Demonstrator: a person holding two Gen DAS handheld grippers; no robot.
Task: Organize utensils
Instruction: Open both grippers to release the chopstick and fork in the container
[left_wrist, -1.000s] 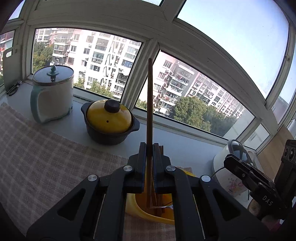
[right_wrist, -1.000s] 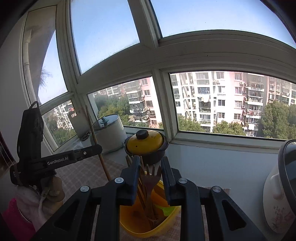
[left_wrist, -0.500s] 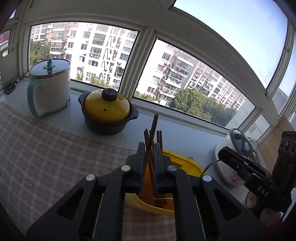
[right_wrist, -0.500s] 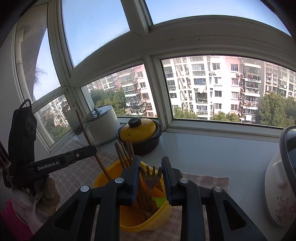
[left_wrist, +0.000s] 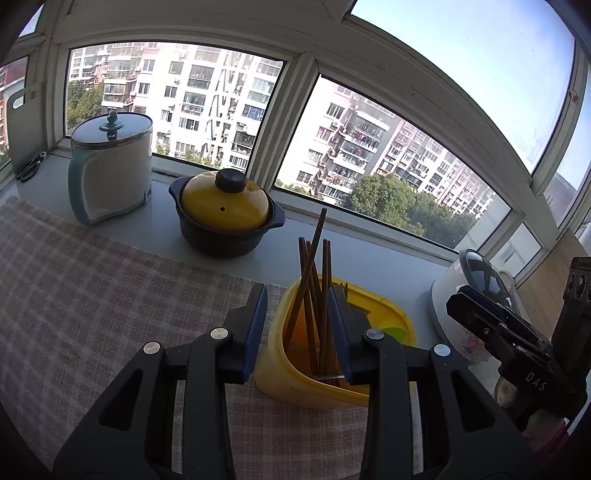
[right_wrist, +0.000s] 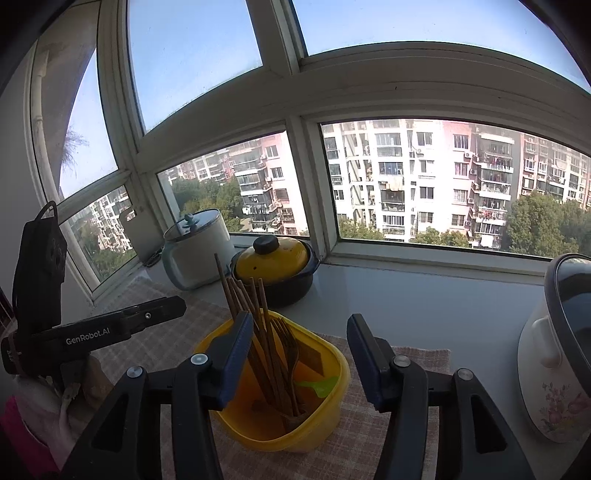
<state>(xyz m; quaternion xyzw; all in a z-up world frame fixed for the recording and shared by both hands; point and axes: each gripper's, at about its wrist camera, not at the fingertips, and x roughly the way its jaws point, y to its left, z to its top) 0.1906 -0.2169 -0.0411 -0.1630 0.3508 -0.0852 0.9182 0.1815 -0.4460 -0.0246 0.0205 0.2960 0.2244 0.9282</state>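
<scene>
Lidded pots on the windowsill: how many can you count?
3: white pot at the left, yellow-lidded pot in the middle, floral cooker at the right. None seem hidden.

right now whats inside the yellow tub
Standing in the yellow tub: a bundle of brown chopsticks, a wooden fork, and something green lying low inside. The tub's bottom and the utensils' lower ends are hidden by its wall.

Left gripper (left_wrist: 297, 325): your jaws are opening; the long brown wooden chopstick (left_wrist: 308, 273) now stands loose in the yellow plastic tub (left_wrist: 280, 376).
Right gripper (right_wrist: 299, 350): your jaws are opening off the brown wooden fork (right_wrist: 288, 343).
</scene>
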